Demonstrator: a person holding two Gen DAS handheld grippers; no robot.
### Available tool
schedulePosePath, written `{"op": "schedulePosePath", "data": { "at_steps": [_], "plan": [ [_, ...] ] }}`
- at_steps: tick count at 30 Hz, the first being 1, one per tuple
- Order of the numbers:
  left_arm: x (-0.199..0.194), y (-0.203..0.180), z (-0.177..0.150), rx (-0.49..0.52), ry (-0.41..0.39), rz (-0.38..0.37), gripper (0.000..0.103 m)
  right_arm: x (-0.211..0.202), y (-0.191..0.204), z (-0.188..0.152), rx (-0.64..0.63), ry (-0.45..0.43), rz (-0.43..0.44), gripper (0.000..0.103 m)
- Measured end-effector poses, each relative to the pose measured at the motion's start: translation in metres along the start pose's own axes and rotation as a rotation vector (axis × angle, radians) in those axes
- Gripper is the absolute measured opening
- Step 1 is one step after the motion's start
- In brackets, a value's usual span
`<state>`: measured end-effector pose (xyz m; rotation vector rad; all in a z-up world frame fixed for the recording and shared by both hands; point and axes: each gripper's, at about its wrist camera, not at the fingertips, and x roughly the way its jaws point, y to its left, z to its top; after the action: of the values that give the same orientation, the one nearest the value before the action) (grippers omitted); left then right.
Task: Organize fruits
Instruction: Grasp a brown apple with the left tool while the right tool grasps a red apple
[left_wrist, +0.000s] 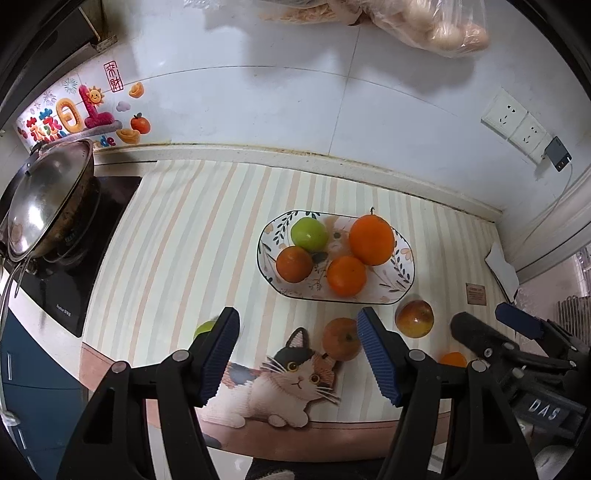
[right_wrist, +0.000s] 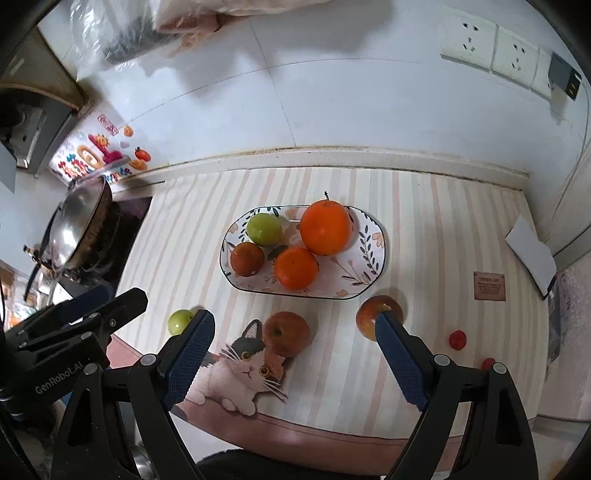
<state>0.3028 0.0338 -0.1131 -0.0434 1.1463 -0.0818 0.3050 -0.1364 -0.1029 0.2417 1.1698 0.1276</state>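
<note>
A floral plate (left_wrist: 400, 275) (right_wrist: 369, 258) on the striped mat holds a green apple (left_wrist: 308, 234) (right_wrist: 263, 229), a large orange (left_wrist: 371, 240) (right_wrist: 325, 227) and two smaller oranges (left_wrist: 346, 276) (right_wrist: 296, 267). Loose in front of it lie two reddish apples (left_wrist: 340, 339) (right_wrist: 287, 333), (left_wrist: 414, 318) (right_wrist: 369, 314), a small green fruit (left_wrist: 204, 328) (right_wrist: 180, 320), a small orange fruit (left_wrist: 453, 359) and two small red fruits (right_wrist: 457, 339). My left gripper (left_wrist: 297, 358) is open and empty above the mat's front. My right gripper (right_wrist: 295, 360) is open and empty beside it.
A lidded wok (left_wrist: 44, 206) (right_wrist: 79, 229) sits on a stove at the left. Wall sockets (left_wrist: 517, 122) (right_wrist: 491, 48) and a plugged charger are at the back right. A white card (right_wrist: 532, 254) lies at the mat's right edge. Bagged goods (left_wrist: 436, 26) hang above.
</note>
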Motion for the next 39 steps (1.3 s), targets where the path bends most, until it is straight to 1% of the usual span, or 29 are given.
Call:
{"op": "schedulePosePath", "data": {
  "at_steps": [1,2,3,6,8,11,16,20,24,28,29,30,31,32,33,34,36,39],
  "plan": [
    [0.004,-0.001,0.001,0.005,0.011,0.003,0.073,0.004,-0.009,0.000,0.026,0.010,0.007,0.092],
    [0.009,-0.003,0.001,0.006,0.020,0.006,0.086,0.009,-0.017,0.000,0.048,0.026,0.008,0.092],
    [0.015,-0.005,0.002,0.008,0.026,0.007,0.090,0.015,-0.025,0.000,0.068,0.039,0.009,0.092],
    [0.040,-0.012,0.001,0.022,0.062,0.016,0.090,0.040,-0.054,-0.003,0.130,0.089,0.004,0.092],
    [0.065,-0.020,-0.002,0.026,0.109,0.013,0.090,0.063,-0.073,-0.004,0.160,0.127,0.005,0.092],
    [0.106,-0.034,-0.007,0.044,0.197,0.017,0.090,0.105,-0.097,-0.008,0.192,0.199,-0.017,0.092],
    [0.172,-0.058,-0.020,0.080,0.340,0.029,0.090,0.158,-0.115,-0.012,0.195,0.286,-0.054,0.092],
    [0.206,-0.066,-0.029,0.076,0.426,0.013,0.090,0.184,-0.123,-0.013,0.199,0.332,-0.062,0.092],
    [0.223,-0.070,-0.033,0.072,0.457,0.016,0.090,0.201,-0.128,-0.014,0.217,0.360,-0.049,0.092],
    [0.235,-0.070,-0.037,0.083,0.473,0.031,0.090,0.213,-0.131,-0.012,0.219,0.373,-0.046,0.088],
    [0.237,-0.070,-0.038,0.085,0.474,0.033,0.086,0.215,-0.131,-0.011,0.217,0.375,-0.049,0.086],
    [0.240,-0.071,-0.038,0.086,0.473,0.037,0.079,0.218,-0.132,-0.010,0.216,0.379,-0.050,0.084],
    [0.241,-0.071,-0.039,0.087,0.471,0.038,0.077,0.220,-0.132,-0.010,0.217,0.383,-0.051,0.082],
    [0.242,-0.071,-0.039,0.086,0.471,0.029,0.073,0.219,-0.130,-0.009,0.215,0.387,-0.055,0.081],
    [0.242,-0.071,-0.039,0.085,0.469,0.019,0.065,0.220,-0.129,-0.010,0.214,0.390,-0.060,0.079],
    [0.241,-0.073,-0.040,0.088,0.463,0.009,0.062,0.221,-0.129,-0.009,0.210,0.393,-0.066,0.076],
    [0.241,-0.077,-0.041,0.100,0.454,0.028,0.062,0.223,-0.130,-0.010,0.199,0.391,-0.076,0.073],
    [0.239,-0.081,-0.042,0.098,0.426,0.037,0.061,0.221,-0.131,-0.011,0.184,0.383,-0.072,0.072]
  ]
}}
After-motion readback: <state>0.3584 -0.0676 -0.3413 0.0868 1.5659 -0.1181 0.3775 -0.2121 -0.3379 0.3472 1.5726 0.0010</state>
